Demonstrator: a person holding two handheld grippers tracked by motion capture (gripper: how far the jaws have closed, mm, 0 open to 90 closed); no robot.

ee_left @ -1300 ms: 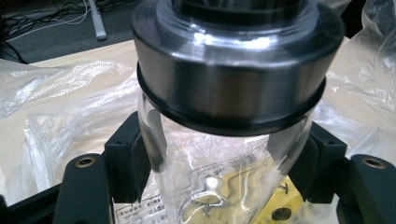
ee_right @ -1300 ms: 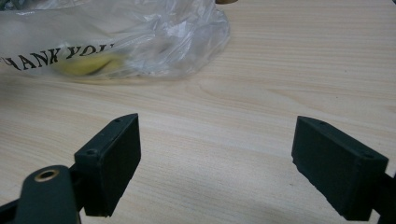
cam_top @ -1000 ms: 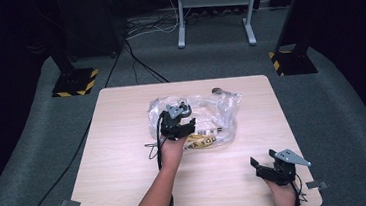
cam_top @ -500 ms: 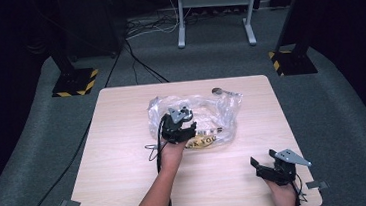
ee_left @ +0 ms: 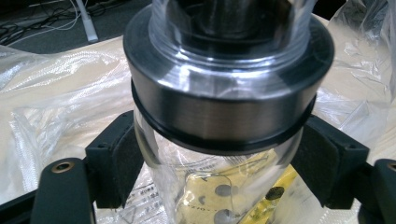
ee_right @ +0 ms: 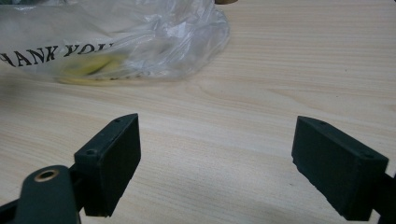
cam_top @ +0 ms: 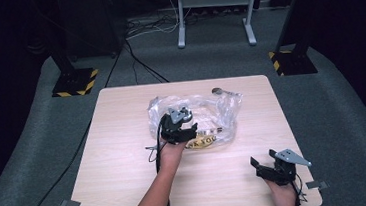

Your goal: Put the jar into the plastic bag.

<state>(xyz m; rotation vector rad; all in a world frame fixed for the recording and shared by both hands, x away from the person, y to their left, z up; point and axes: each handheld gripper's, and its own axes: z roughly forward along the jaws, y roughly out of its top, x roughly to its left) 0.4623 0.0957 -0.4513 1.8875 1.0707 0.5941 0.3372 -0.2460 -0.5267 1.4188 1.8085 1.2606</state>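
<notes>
While the jaws of the left gripper [ee_left: 219, 172] press from both sides on the clear body of a glass jar [ee_left: 224, 116], just below its brushed metal collar, the jar sits over the crumpled plastic bag [cam_top: 197, 119] near the middle of the wooden table [cam_top: 128, 188], so the grasp itself looks done. Through the glass a yellow patch and the bag's print show beneath. Whether the jar is inside the bag, resting on it or lifted off it I cannot tell. By my reading, moving the jar relative to the bag is what remains. Jaws spread wide and empty, the right gripper [ee_right: 215, 163] waits low above bare wood at the near right corner, well apart from the bag.
</notes>
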